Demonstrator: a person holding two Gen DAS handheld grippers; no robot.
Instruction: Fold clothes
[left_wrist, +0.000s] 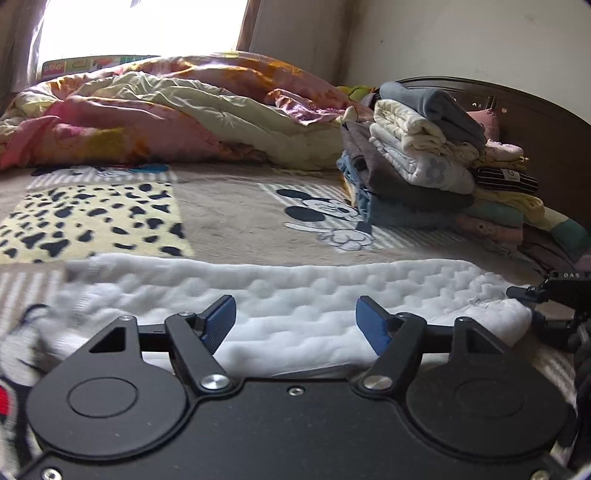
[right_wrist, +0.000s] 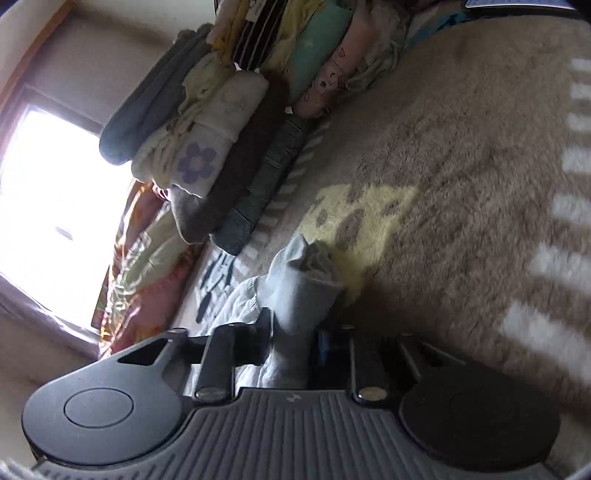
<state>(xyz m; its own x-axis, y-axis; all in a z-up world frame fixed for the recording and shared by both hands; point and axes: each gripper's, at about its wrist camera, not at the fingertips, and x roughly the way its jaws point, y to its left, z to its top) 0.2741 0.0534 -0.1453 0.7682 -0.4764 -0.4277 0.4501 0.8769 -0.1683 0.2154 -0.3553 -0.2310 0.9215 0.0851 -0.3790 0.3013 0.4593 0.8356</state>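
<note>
Bare blanket (left_wrist: 229, 218) lies open ahead of the left gripper (left_wrist: 295, 321). A stack of folded clothes (left_wrist: 424, 162) blocks its front right, a rumpled quilt (left_wrist: 166, 110) farther ahead.

White garment (left_wrist: 295, 291): bumpy, quilted fleece cloth, matt. Bed cover (left_wrist: 229, 210): short plush pile, printed. Left gripper (left_wrist: 297, 319): matt black plastic, 2 ribbed blue pads (left_wrist: 219, 321), shiny metal pivots. Headboard (left_wrist: 535, 122), 2 o'clock: dark polished wood.

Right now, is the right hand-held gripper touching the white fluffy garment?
Touching. The right wrist view shows the right hand-held gripper shut on a bunch of the white fluffy garment.
</note>
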